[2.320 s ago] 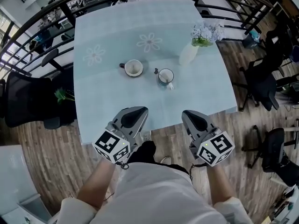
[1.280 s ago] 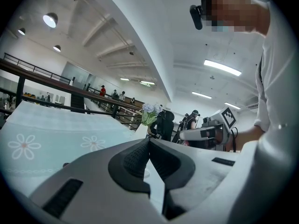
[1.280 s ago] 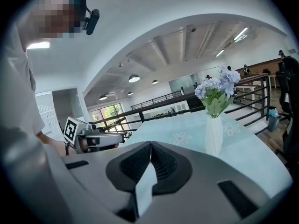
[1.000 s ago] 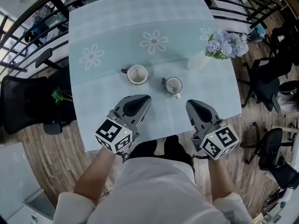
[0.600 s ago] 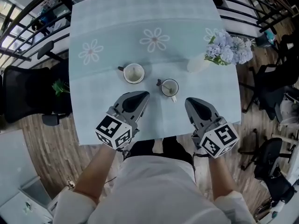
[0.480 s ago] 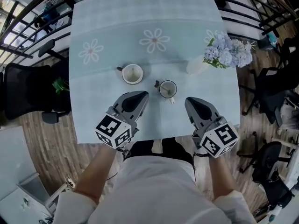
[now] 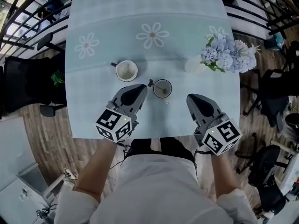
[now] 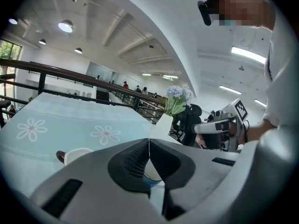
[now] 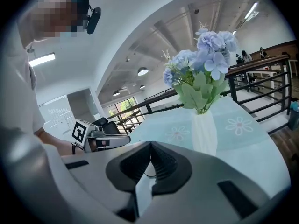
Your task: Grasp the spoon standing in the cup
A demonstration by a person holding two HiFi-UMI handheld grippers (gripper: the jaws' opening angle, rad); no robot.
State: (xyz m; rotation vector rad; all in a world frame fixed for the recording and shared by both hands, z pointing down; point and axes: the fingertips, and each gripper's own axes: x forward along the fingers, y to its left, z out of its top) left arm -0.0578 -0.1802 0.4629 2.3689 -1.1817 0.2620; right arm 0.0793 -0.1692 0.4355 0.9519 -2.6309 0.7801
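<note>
One table point(image 7: 187, 13) in a pale blue flowered cloth is spreading ahead of both grippers. Two grippers are hovering over its near edge. The left gripper point(image 7: 140, 87) and the right gripper point(image 7: 192, 98) are each showing jaws pressed together, gripping nothing. One vase of blue flowers point(image 7: 226, 55) is standing beyond the right fingertips. Two cups are sitting ahead: a white cup point(image 7: 126, 71) beyond the left fingertips, and the cup point(image 7: 162, 88) just right of them, between both grippers. One spoon point(image 7: 151, 83) is standing in that cup, its handle leaning toward the left fingertips.
</note>
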